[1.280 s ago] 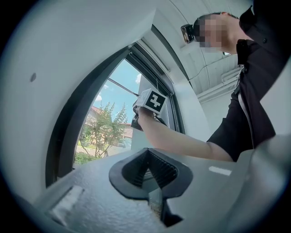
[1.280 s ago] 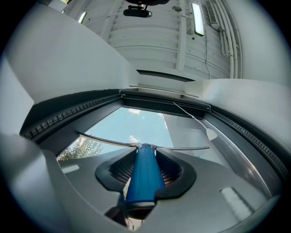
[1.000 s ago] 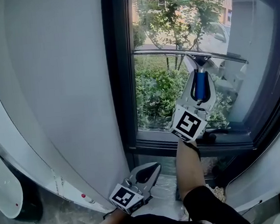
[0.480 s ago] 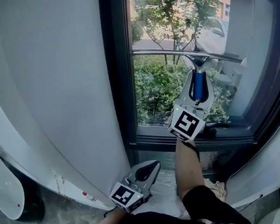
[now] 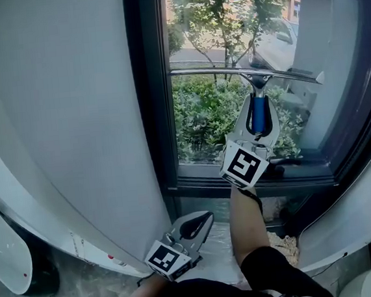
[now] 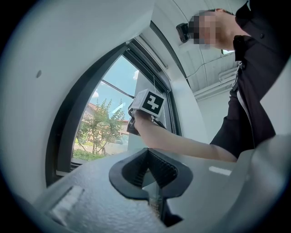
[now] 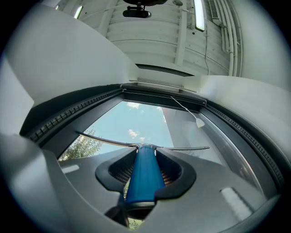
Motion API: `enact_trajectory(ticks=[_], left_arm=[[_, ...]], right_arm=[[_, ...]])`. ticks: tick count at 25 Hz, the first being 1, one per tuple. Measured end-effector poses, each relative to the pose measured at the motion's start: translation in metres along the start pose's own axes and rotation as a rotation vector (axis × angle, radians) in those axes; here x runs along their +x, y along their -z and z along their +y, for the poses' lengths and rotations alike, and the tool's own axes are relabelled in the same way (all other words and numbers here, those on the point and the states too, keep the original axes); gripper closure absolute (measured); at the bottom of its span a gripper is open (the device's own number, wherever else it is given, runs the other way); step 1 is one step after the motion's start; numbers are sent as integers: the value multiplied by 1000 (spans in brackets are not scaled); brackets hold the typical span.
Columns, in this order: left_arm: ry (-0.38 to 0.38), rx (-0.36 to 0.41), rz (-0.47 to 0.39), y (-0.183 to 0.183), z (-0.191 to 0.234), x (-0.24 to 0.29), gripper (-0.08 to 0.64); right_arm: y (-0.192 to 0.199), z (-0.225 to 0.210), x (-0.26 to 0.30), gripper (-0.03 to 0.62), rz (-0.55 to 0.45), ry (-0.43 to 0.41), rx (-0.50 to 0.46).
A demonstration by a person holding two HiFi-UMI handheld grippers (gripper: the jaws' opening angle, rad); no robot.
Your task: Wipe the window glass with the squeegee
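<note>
A squeegee with a blue handle [image 5: 258, 113] and a long thin blade [image 5: 217, 73] lies flat against the window glass [image 5: 203, 126], blade level across the pane. My right gripper [image 5: 257, 100] is shut on the handle, arm stretched up from below. In the right gripper view the blue handle [image 7: 144, 175] sits between the pads and the blade [image 7: 109, 142] spans the glass [image 7: 136, 123]. My left gripper [image 5: 196, 223] hangs low near the floor, away from the window, shut with nothing in it; in its own view the pads [image 6: 136, 166] meet.
A dark window frame [image 5: 151, 115] and sill [image 5: 207, 174] border the pane. A white wall [image 5: 65, 123] stands to the left, and a white rounded object [image 5: 2, 244] sits at the lower left. Bushes and a car show outside.
The squeegee and my right gripper have slid a little down the glass. The left gripper has stayed low in about the same place.
</note>
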State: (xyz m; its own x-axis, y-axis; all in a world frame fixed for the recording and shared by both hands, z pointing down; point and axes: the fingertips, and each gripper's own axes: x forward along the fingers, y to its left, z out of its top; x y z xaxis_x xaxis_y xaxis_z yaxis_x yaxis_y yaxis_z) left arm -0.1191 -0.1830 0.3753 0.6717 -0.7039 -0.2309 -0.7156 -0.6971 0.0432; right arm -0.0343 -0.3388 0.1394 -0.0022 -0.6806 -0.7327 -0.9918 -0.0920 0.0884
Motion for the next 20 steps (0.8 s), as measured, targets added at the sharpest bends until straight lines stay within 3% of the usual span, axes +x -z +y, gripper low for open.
enact_trajectory(ticks=[10,20], left_arm=[[9,35,26,8,-5,-1,558],[3,11,59,20,-4,-8,558]], right_arm=[[7,2,-12,459,24,-4,0],[16,4,-28,459,53,1,-3]])
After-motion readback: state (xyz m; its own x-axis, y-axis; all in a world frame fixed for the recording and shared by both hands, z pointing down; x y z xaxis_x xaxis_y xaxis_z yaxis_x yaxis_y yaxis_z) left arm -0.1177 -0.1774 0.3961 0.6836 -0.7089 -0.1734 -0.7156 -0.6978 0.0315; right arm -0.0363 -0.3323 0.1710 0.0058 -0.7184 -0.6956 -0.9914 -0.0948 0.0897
